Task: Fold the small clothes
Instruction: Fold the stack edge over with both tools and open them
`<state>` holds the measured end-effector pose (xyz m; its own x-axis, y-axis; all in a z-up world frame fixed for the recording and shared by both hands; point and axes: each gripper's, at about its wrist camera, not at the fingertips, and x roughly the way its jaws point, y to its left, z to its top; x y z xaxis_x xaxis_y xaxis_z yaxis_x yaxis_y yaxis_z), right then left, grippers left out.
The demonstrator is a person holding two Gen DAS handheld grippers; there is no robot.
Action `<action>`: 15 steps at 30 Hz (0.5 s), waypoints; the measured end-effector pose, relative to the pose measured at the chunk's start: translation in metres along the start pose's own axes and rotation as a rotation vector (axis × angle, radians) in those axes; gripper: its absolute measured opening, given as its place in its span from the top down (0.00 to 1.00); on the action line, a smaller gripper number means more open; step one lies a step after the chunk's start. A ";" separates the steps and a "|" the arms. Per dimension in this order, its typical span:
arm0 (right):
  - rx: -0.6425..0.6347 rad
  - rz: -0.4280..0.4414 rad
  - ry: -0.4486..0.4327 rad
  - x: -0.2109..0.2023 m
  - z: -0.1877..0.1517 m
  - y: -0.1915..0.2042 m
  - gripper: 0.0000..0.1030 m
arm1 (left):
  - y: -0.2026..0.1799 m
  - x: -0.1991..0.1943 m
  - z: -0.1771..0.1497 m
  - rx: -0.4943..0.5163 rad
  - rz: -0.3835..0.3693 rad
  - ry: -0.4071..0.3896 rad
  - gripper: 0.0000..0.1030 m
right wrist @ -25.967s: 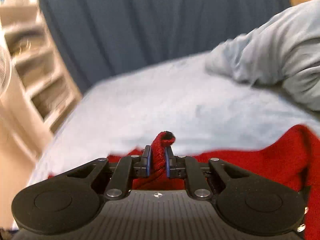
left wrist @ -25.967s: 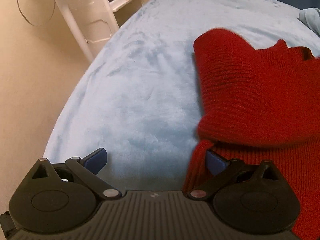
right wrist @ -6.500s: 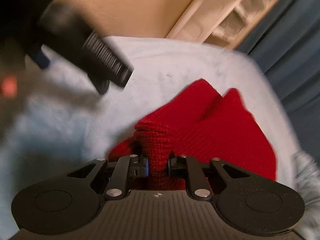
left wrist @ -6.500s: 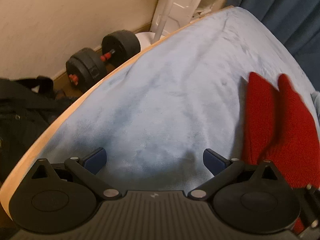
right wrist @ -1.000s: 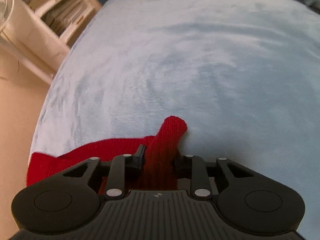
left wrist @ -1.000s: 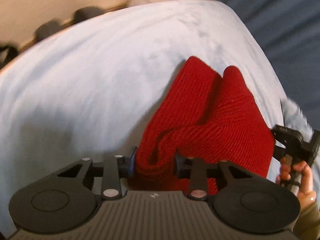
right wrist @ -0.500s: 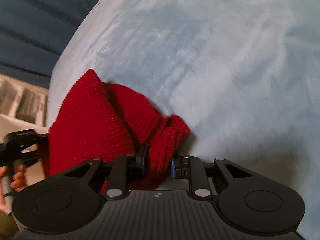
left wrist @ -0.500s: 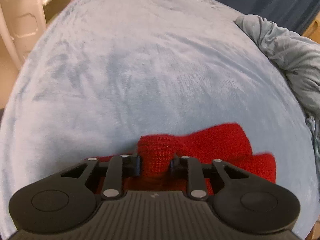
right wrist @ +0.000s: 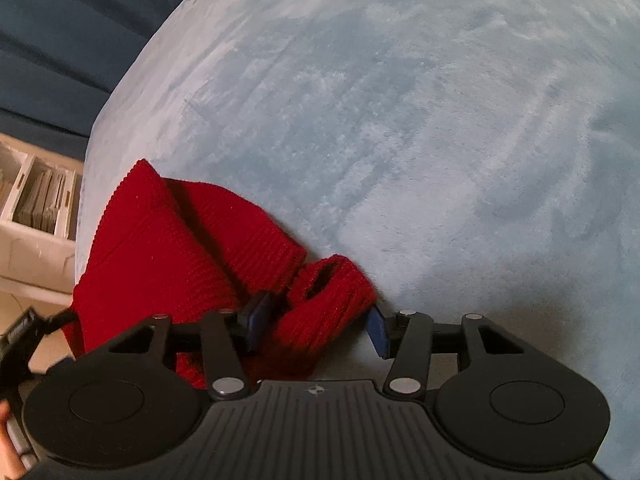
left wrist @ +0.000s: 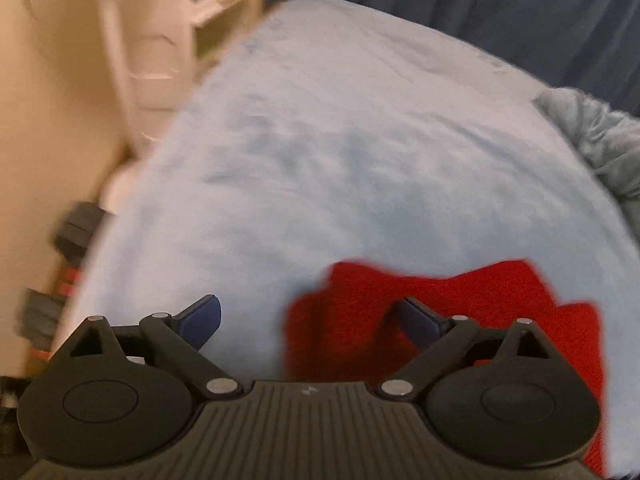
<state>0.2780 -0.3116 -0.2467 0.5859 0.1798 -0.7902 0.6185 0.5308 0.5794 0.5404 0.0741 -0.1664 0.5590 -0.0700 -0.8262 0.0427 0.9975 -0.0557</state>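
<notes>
On the blue blanket (right wrist: 420, 120) the red knit (right wrist: 172, 248) lies bunched. Both grippers have just been opening: the left gripper (left wrist: 308, 320) stands wide, holding nothing; the right gripper (right wrist: 316, 328) is half open, cuff loose between its jaws. The fold appears released.

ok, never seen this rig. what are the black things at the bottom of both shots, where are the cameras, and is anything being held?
No robot here: a person carries a two-finger gripper in each hand, with a fisheye camera on each looking along its fingers. The black shapes at the bottom are each gripper's own body. One picture is the left gripper, the other the right gripper. A red knit garment lies partly folded on a pale blue blanket. Both sets of jaws have just been opening. The left stands wide with nothing gripped, the garment lying beyond. A fold of the garment lies between the right jaws, but the pads no longer press it. A grey bundle of cloth sits at the far edge.
</notes>
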 end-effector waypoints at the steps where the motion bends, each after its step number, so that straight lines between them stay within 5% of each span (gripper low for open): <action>1: -0.006 0.003 0.003 0.000 0.000 -0.001 0.48 | 0.006 -0.007 -0.007 0.003 0.015 0.017 0.05; 3: -0.009 0.009 0.009 -0.002 0.000 -0.002 0.48 | 0.019 -0.028 -0.031 -0.026 -0.030 0.046 0.05; 7: 0.122 0.052 0.056 0.000 0.005 -0.014 0.46 | 0.034 -0.072 -0.099 -0.123 -0.262 0.130 0.05; 9: 0.165 0.073 0.083 0.001 0.009 -0.018 0.45 | 0.024 -0.085 -0.129 -0.080 -0.296 0.142 0.05; 11: 0.154 0.084 0.122 0.004 0.013 -0.015 0.45 | 0.005 -0.082 -0.148 0.040 -0.249 0.165 0.05; 15: 0.154 0.110 0.156 0.009 0.012 -0.013 0.77 | -0.005 -0.046 -0.155 0.110 -0.039 0.185 0.06</action>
<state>0.2817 -0.3269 -0.2593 0.5736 0.3621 -0.7348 0.6348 0.3706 0.6781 0.3867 0.0726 -0.2152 0.3943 -0.0964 -0.9139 0.1569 0.9869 -0.0364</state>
